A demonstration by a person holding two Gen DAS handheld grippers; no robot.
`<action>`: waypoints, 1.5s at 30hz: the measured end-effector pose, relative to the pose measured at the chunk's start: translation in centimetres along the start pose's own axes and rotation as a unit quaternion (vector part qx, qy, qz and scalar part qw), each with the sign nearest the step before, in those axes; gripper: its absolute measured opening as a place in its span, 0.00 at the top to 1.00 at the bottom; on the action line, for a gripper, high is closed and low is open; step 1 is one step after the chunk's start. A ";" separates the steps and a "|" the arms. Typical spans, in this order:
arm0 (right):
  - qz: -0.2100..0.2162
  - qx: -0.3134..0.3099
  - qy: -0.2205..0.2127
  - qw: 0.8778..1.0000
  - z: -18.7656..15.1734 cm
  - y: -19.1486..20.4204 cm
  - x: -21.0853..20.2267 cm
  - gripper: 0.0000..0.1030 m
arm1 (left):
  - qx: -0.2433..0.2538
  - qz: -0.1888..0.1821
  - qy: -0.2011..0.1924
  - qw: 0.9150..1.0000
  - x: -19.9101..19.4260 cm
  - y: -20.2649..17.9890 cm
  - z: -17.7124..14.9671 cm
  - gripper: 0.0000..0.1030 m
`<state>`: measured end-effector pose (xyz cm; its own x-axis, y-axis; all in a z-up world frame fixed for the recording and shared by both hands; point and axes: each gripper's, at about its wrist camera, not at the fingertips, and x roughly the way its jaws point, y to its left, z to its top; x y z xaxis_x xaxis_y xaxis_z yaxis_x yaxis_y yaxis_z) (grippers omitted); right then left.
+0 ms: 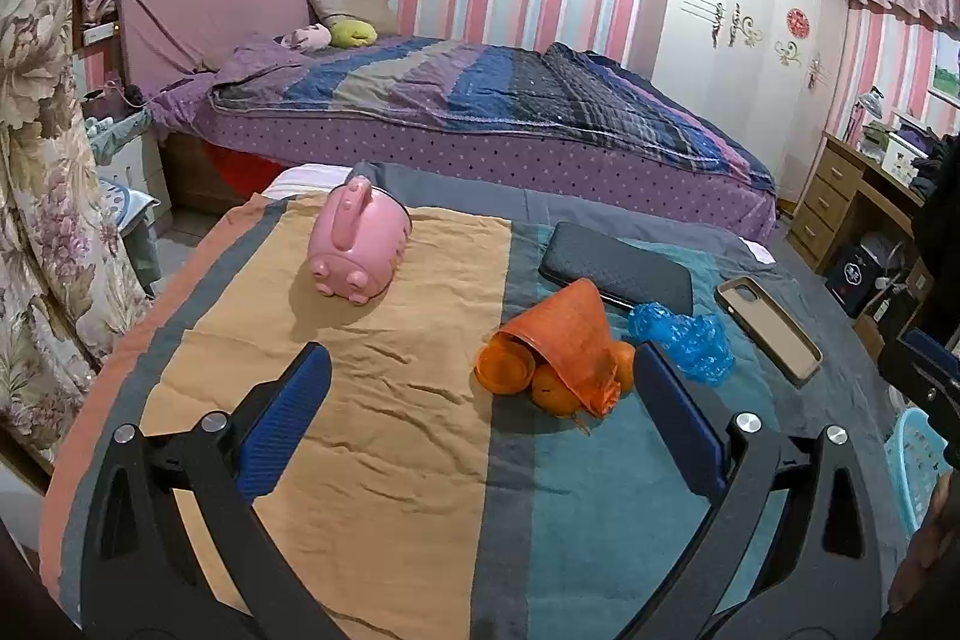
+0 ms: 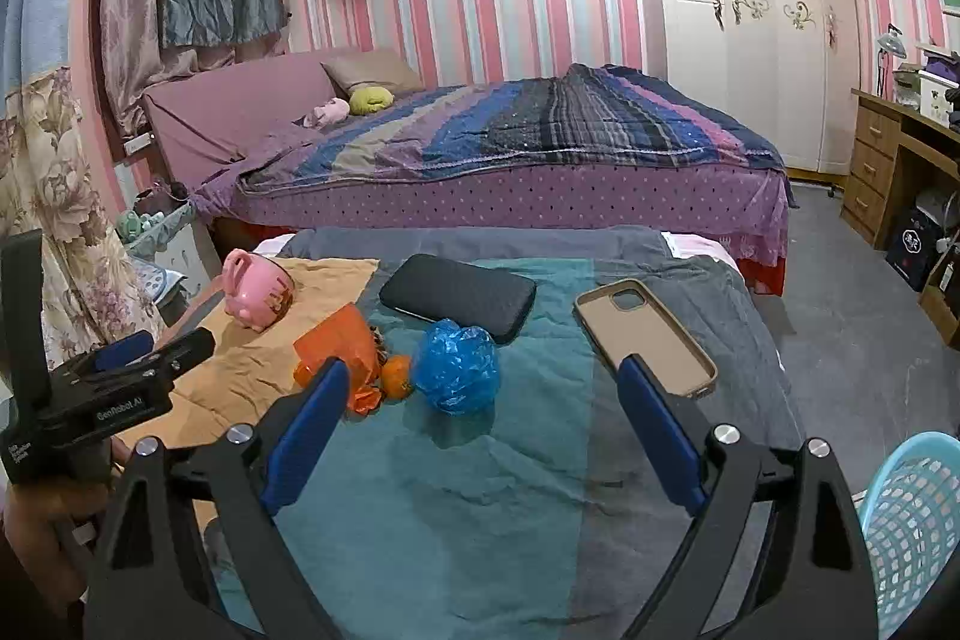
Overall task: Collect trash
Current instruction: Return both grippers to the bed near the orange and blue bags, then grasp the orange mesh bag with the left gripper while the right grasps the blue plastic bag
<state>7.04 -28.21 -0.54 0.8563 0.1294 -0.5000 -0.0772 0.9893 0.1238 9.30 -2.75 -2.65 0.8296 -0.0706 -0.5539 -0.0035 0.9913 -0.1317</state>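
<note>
A crumpled blue plastic bag (image 2: 457,367) lies on the cloth-covered table (image 2: 480,490); it also shows in the left wrist view (image 1: 684,334). Beside it lies an orange net bag (image 1: 564,334) with oranges (image 1: 552,388) and an orange lid (image 1: 505,370); the net bag also shows in the right wrist view (image 2: 345,346). My left gripper (image 1: 480,370) is open and empty, near side of the net bag. My right gripper (image 2: 483,379) is open and empty, just short of the blue bag. A light blue mesh basket (image 2: 918,532) stands at the table's right.
A pink pig-shaped mug (image 1: 357,244) lies on its side at the far left. A black case (image 2: 459,295) and a tan phone case (image 2: 645,334) lie behind the trash. A bed (image 2: 510,160) stands beyond, a wooden desk (image 2: 900,160) at right.
</note>
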 end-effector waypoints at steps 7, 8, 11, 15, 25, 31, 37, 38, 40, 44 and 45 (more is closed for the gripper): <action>-0.001 0.007 0.000 1.000 0.0 -0.2 0.5 0.13 | -0.006 -0.009 0.009 1.000 1.1 0.1 0.3 0.06; -0.001 0.009 0.000 1.000 0.1 -0.4 0.8 0.13 | -0.002 -0.008 0.010 1.000 1.4 0.0 0.4 0.05; -0.003 0.015 0.003 1.000 0.4 -0.8 1.7 0.13 | -0.002 -0.009 0.013 1.000 2.1 0.3 0.6 0.05; -0.002 0.028 0.009 1.000 0.6 -1.1 2.9 0.13 | -0.008 -0.011 0.028 1.000 3.8 1.0 0.8 0.06; 0.013 0.026 0.034 0.999 0.9 -0.4 6.8 0.13 | 0.007 -0.050 0.051 0.997 7.7 -0.7 0.7 0.06; 0.022 0.020 0.046 0.998 0.9 0.2 8.6 0.13 | 0.023 -0.059 0.061 0.996 10.6 -2.7 1.1 0.06; 0.023 0.013 0.054 0.998 1.0 0.3 10.1 0.13 | 0.022 -0.065 0.083 0.994 13.4 -3.1 1.4 0.16; 0.023 0.013 0.054 0.998 1.0 0.3 10.2 0.13 | 0.022 -0.067 0.086 0.994 13.6 -3.0 1.3 0.19; 0.024 0.015 0.056 0.998 1.0 0.3 10.7 0.13 | 0.027 -0.080 0.095 0.992 14.0 -3.2 1.2 0.45; 0.025 0.013 0.060 0.998 0.9 0.7 11.4 0.13 | 0.055 -0.090 0.095 0.990 13.9 -3.9 1.2 0.78; 0.025 0.012 0.060 0.998 0.9 0.9 11.5 0.13 | 0.059 -0.088 0.090 0.990 13.7 -4.0 1.3 0.85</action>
<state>17.33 -25.94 -5.40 0.7839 0.1878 -0.5919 -0.1050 0.9795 0.1717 21.39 -7.56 -8.64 0.6988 -0.2519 -0.6695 0.2071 0.9671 -0.1478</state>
